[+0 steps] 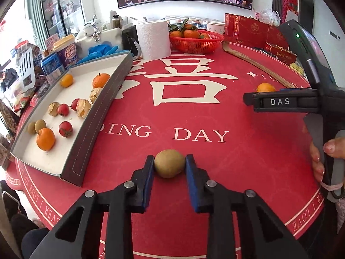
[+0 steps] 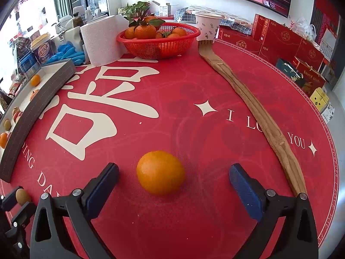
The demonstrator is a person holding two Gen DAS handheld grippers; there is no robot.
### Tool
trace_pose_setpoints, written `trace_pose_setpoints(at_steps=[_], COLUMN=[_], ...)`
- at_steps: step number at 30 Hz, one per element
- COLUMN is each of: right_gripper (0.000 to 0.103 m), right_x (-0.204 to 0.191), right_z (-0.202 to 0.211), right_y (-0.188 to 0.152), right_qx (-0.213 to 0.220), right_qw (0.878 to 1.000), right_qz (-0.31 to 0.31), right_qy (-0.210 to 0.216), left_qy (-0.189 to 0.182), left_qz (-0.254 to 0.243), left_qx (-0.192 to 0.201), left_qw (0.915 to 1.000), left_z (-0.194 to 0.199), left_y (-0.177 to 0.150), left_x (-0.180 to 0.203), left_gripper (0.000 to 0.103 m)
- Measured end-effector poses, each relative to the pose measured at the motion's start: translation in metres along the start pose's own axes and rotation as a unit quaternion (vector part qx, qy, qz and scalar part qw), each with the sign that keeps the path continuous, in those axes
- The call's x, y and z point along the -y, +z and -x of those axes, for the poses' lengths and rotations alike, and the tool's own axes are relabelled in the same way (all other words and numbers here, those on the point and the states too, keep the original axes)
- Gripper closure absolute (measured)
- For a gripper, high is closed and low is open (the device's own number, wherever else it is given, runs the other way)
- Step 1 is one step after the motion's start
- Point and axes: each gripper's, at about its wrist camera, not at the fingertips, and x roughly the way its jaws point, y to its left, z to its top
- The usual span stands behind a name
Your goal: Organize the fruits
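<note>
Left gripper (image 1: 170, 165) has its two blue pads pressed against either side of a brownish-green kiwi (image 1: 169, 163), which sits low over the red tablecloth (image 1: 248, 161); whether the fruit touches the cloth I can't tell. Over on the other side, the right gripper (image 2: 173, 176) is spread wide, its fingers (image 2: 244, 186) well clear of a loose orange (image 2: 160, 172) resting on the cloth between them, nothing gripped there. From the left wrist view that same right gripper shows side-on with "DAS" on its body, and the orange peeks out just behind its tip.

To the left stands the long grey tray (image 1: 101, 108) with a white floor, set at an angle on the table. Inside it: a large orange (image 1: 45, 139) at the near end, two small kiwis (image 1: 36, 126) just beside it, three red cherry tomatoes (image 1: 65, 128) spread through the middle, papery husked physalis (image 1: 83, 107) among them, and two more oranges toward the far end.

At the back of the table a red mesh basket (image 2: 159, 45) holds leafy mandarins, with a white paper towel roll (image 2: 101, 41) just left of it and a paper cup (image 2: 207, 27) to its right. A long bamboo back scratcher (image 2: 258, 112) lies along the right side of the cloth. Red gift boxes (image 2: 278, 36) stack up behind.
</note>
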Motion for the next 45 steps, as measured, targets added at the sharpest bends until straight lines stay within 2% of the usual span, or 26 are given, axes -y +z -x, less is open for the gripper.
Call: trace_pose_setpoints(at_steps=[10,11,12,14,15,23,39,45], right_gripper=[0.001,0.003,0.009,0.055,0.066,0.066,0.066,0.066], right_x=[0.003,0.003,0.003,0.001,0.001,0.023,0.021,0.019], right_z=[0.004,0.004,0.005,0.010,0.012,0.010,0.014,0.018], right_y=[-0.004,-0.004,-0.004,-0.004,-0.003,0.003,0.004,0.006], right_qx=[0.007,0.008,0.010,0.026,0.031,0.029,0.033,0.042], right_qw=[1.000,1.000,1.000,1.000,0.999,0.994,0.991,0.987], right_qz=[-0.002,-0.003,-0.003,0.001,0.000,-0.071,-0.082,-0.086], right_qy=[0.015,0.015,0.013,0.002,0.012,0.082,0.104,0.129], left_qy=[-0.004,-0.005,-0.005,-0.005,-0.005,-0.005,-0.001,-0.001], left_qz=[0.008,0.009,0.010,0.013,0.014,0.033,0.042,0.047], left_qx=[0.007,0.007,0.005,0.003,0.002,-0.005,-0.010,-0.011], left_qw=[0.9999,0.9999,0.9999,0.9999,0.9999,0.9994,0.9991,0.9988], left_z=[-0.012,-0.015,-0.017,-0.024,-0.027,-0.038,-0.040,-0.038], left_y=[0.014,0.016,0.019,0.026,0.030,0.042,0.045,0.046], left_x=[0.001,0.000,-0.001,-0.003,-0.004,-0.011,-0.012,-0.014], left_gripper=[0.072,0.072,0.072,0.072,0.072,0.072,0.072,0.072])
